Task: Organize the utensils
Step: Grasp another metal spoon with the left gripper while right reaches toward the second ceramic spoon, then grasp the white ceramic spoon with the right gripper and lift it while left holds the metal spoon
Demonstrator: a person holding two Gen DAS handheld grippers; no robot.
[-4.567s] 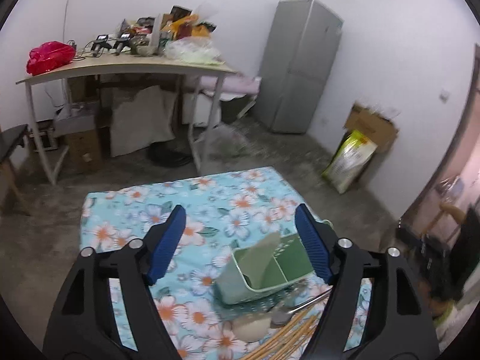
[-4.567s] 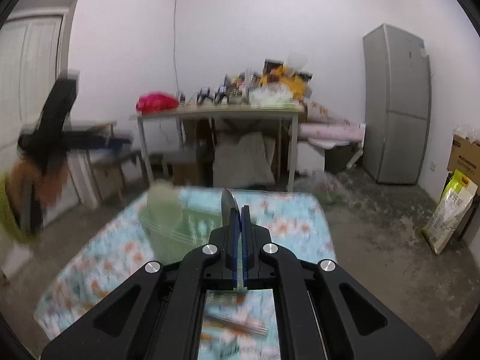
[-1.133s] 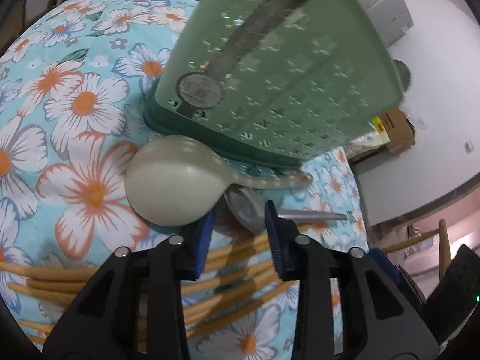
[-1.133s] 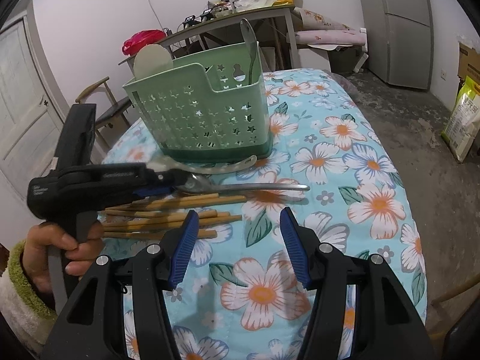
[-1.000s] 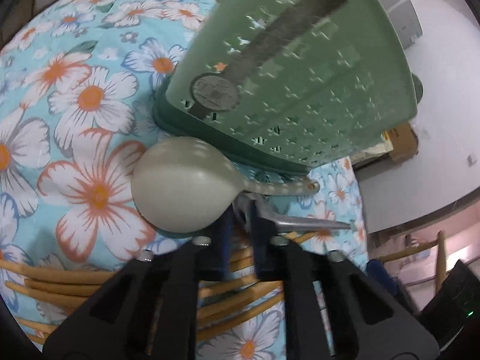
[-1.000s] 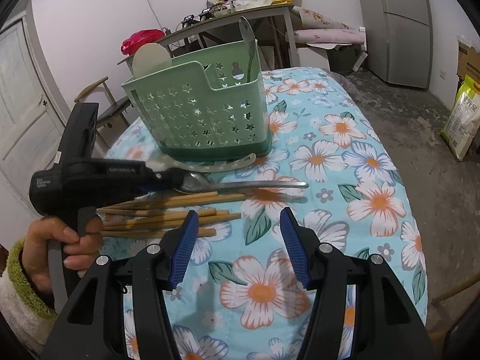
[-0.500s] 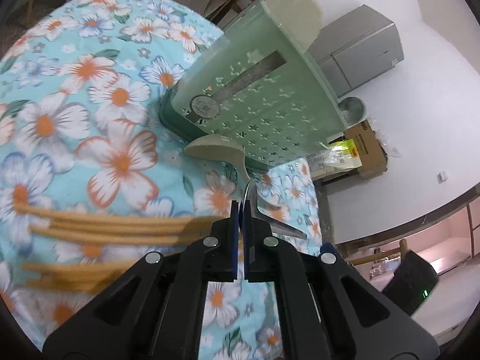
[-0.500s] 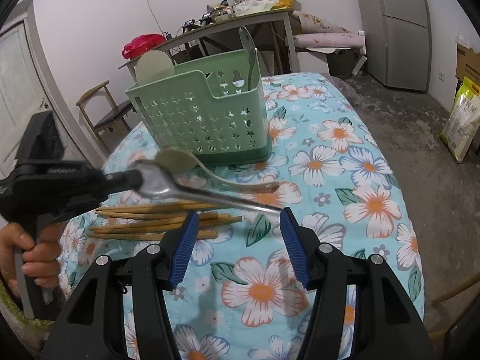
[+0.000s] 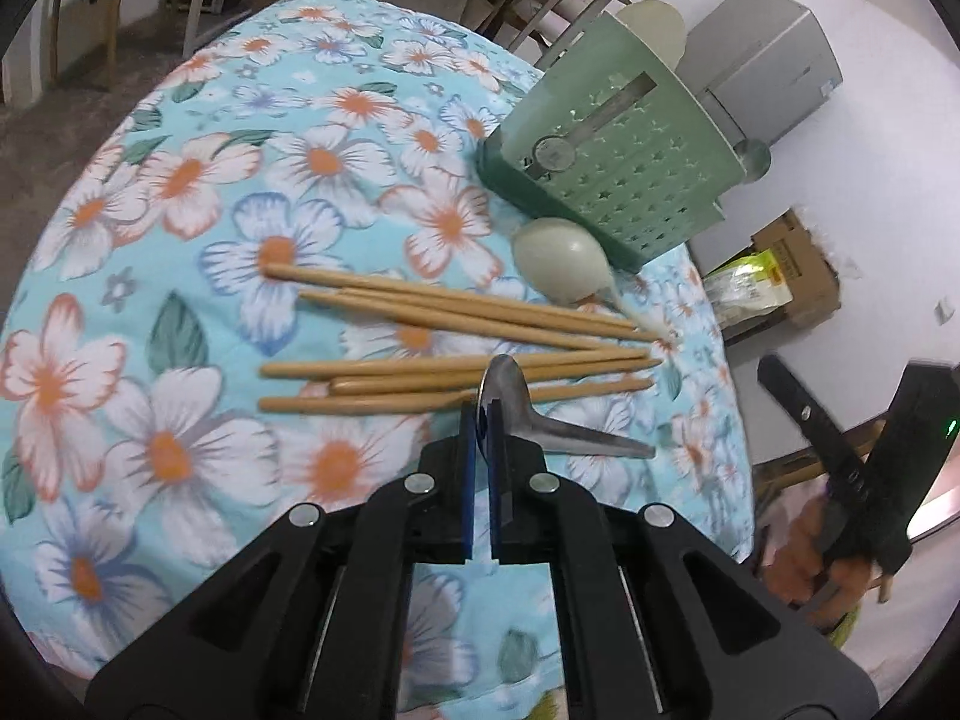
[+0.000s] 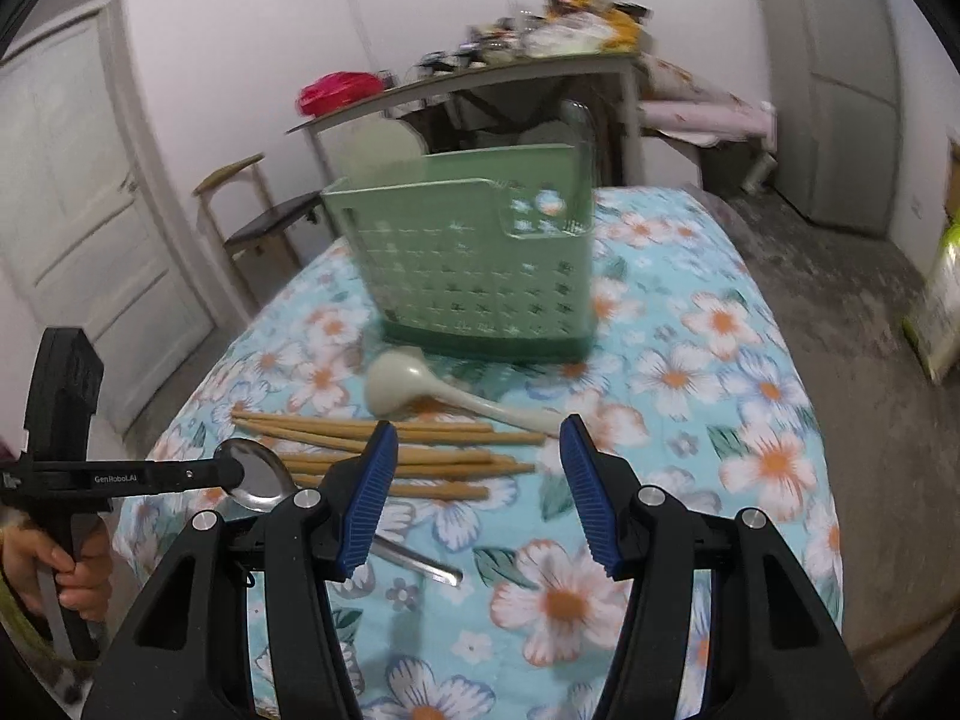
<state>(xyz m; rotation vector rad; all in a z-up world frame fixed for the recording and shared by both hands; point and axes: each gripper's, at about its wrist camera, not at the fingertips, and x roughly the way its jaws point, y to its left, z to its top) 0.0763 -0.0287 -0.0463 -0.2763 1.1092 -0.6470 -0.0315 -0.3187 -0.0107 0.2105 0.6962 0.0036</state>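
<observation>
One metal spoon (image 9: 510,402) sits clamped in the left tongs (image 9: 483,420); chopsticks (image 9: 456,336) below.

I am in a plain room of a home: a table under a flowered cloth (image 10: 750,420), bare concrete floor (image 10: 840,276) and white walls. A grey refrigerator (image 10: 840,90) stands in the corner, a cluttered side table (image 10: 480,78) along the wall, a wooden chair (image 10: 252,210) beside a panelled door (image 10: 78,192).
</observation>
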